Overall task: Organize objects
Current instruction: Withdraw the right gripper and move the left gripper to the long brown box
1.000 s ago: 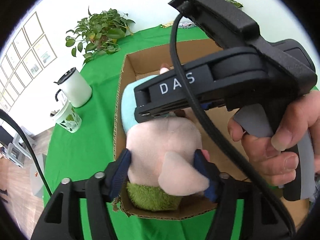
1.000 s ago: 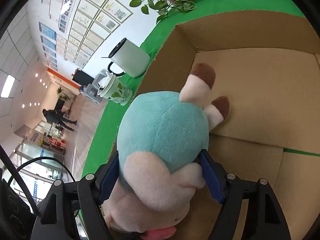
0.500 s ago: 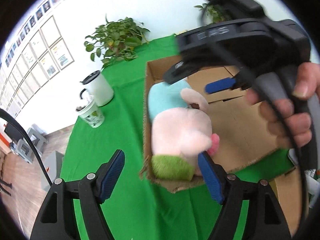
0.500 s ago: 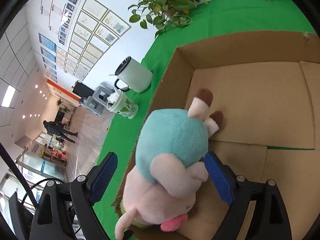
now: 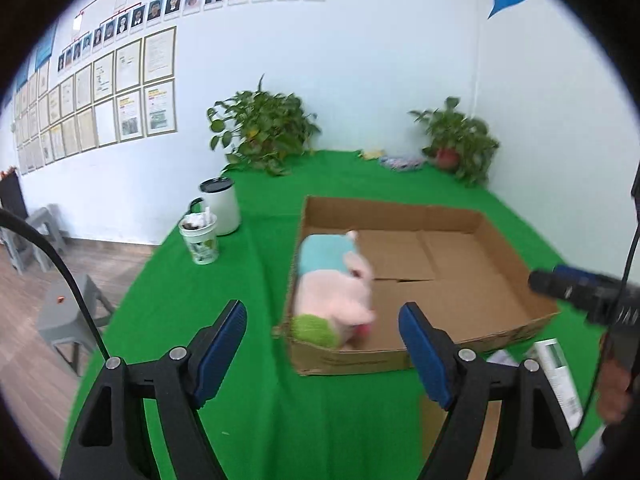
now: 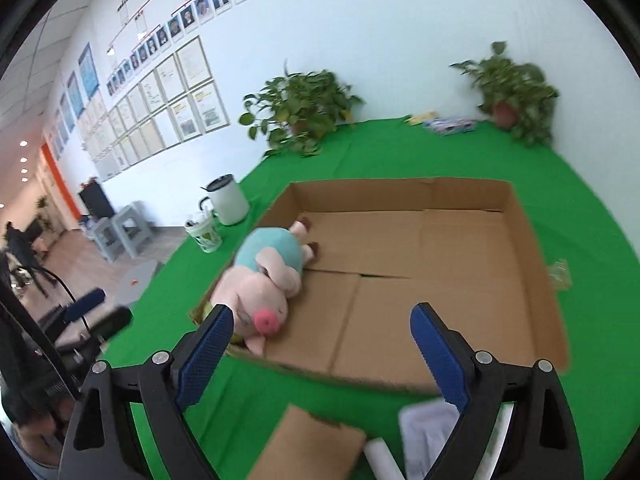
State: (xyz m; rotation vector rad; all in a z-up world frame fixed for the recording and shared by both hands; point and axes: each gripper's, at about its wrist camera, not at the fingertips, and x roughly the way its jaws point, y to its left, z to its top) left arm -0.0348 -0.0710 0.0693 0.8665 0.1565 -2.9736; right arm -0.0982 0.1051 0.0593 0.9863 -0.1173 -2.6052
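A plush pig [image 5: 336, 284] with a pink head, teal body and green patch lies on its side in the near left corner of the shallow cardboard box [image 5: 400, 208]. In the right wrist view the pig [image 6: 260, 284] shows its snout toward me inside the box [image 6: 400, 188]. My left gripper [image 5: 322, 312] hovers back from the box's near wall, its jaws opening with nothing between the blue pads [image 5: 220, 344]. My right gripper [image 6: 322, 312] hangs above the near edge, jaws also opening and empty. Its black body [image 5: 580, 292] shows at the right of the left wrist view.
On the green cloth left of the box stand a white mug [image 5: 222, 206] and a paper cup [image 5: 200, 240]. Two potted plants [image 5: 264, 136] [image 5: 460, 148] line the back wall. A cardboard piece [image 6: 308, 444], a white packet [image 6: 428, 432] and a tube [image 5: 558, 376] lie nearest me.
Both grippers let go of the plush pig, opened wide and drew back and up from the box. The pig stays lying in the box's near left corner.
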